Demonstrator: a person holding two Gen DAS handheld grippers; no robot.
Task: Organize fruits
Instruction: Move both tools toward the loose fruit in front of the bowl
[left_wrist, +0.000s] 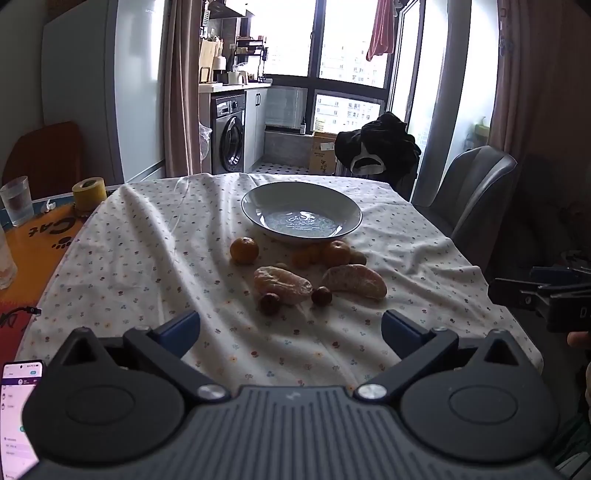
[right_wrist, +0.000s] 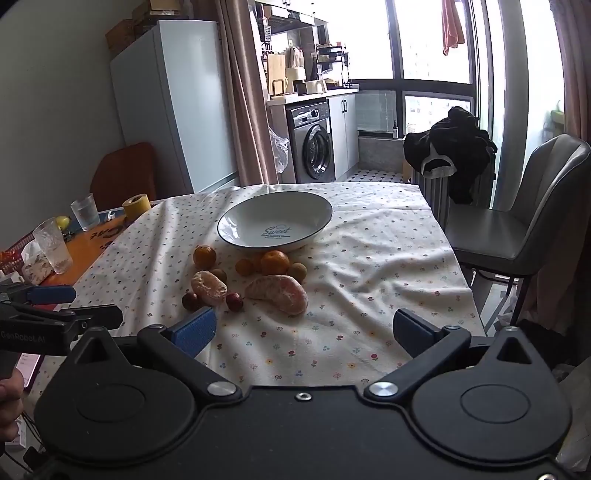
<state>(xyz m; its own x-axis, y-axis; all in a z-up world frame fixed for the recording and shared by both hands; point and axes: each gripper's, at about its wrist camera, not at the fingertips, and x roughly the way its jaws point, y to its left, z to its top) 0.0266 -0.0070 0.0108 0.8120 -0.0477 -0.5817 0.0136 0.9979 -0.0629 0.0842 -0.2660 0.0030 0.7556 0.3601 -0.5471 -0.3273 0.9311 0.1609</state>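
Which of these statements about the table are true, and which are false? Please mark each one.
1. The bowl holds no fruit. True.
2. Both grippers are shut on fruit. False: the left gripper and the right gripper are open and hold nothing.
3. The fruits lie on the tablecloth in front of the bowl. True.
4. The yellow tape roll sits inside the bowl. False: it stands left of the tablecloth.
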